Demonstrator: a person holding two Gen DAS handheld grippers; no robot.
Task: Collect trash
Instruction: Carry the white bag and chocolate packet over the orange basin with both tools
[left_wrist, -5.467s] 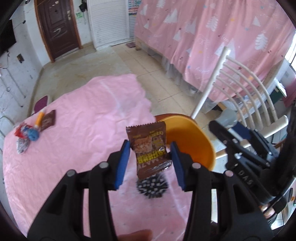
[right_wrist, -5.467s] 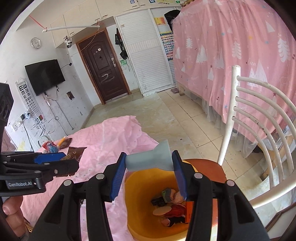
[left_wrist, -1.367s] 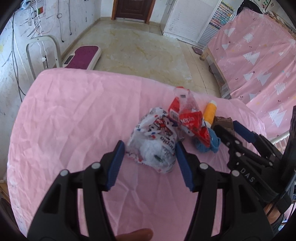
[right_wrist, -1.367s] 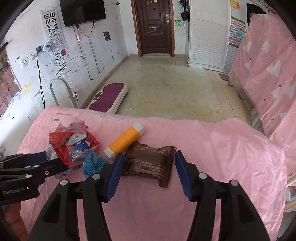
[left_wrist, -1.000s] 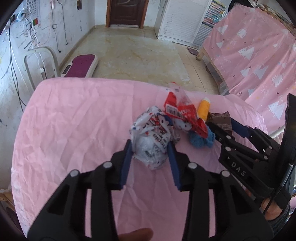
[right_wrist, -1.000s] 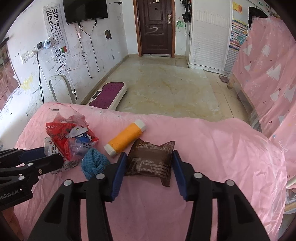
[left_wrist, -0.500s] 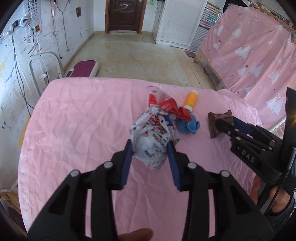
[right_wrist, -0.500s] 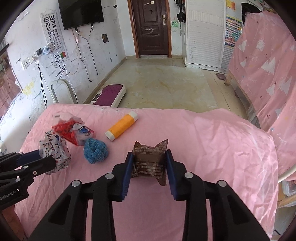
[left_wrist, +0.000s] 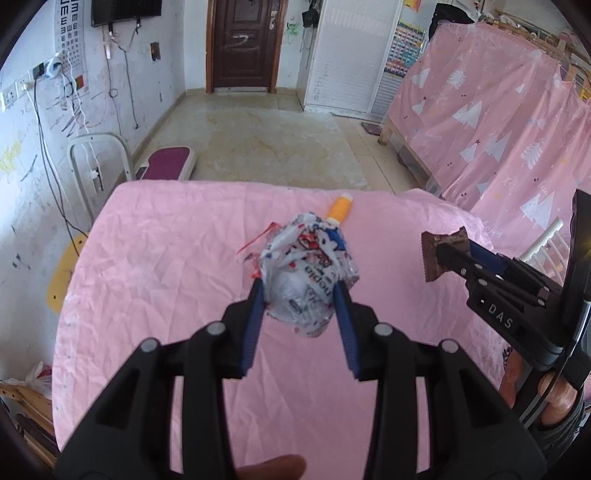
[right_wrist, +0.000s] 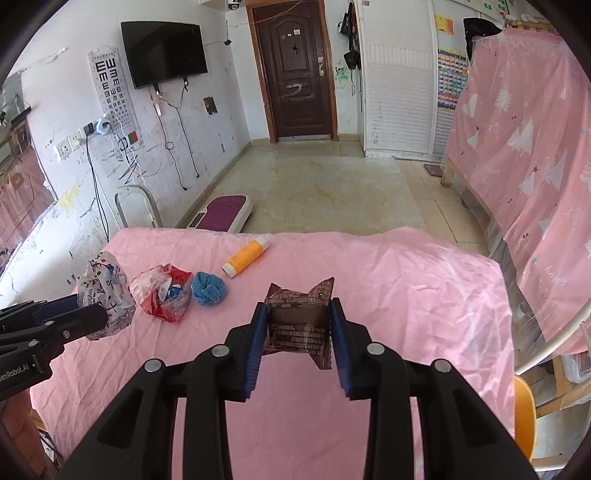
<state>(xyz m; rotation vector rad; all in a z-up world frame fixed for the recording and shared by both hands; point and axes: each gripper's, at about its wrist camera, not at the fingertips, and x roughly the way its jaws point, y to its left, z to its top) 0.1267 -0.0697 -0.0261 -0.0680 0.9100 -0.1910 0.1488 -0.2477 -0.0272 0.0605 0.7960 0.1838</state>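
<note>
A crumpled white printed bag hangs above the pink tablecloth, and my left gripper is shut on it. My right gripper is shut on a brown snack wrapper, also lifted off the cloth. The left wrist view shows that wrapper at the right, pinched at my right gripper's tip. In the right wrist view the white bag sits at the far left in my left gripper. A red wrapper lies on the cloth, partly hidden behind the bag in the left wrist view.
A blue knitted ball and an orange thread spool lie on the cloth beside the red wrapper. An orange bin shows at the table's right edge. A floor scale and a pink curtain lie beyond.
Both grippers have risen and drawn back from the pile. The white bag and the brown wrapper have come off the cloth with them. The right jaws have closed tighter on the wrapper.
</note>
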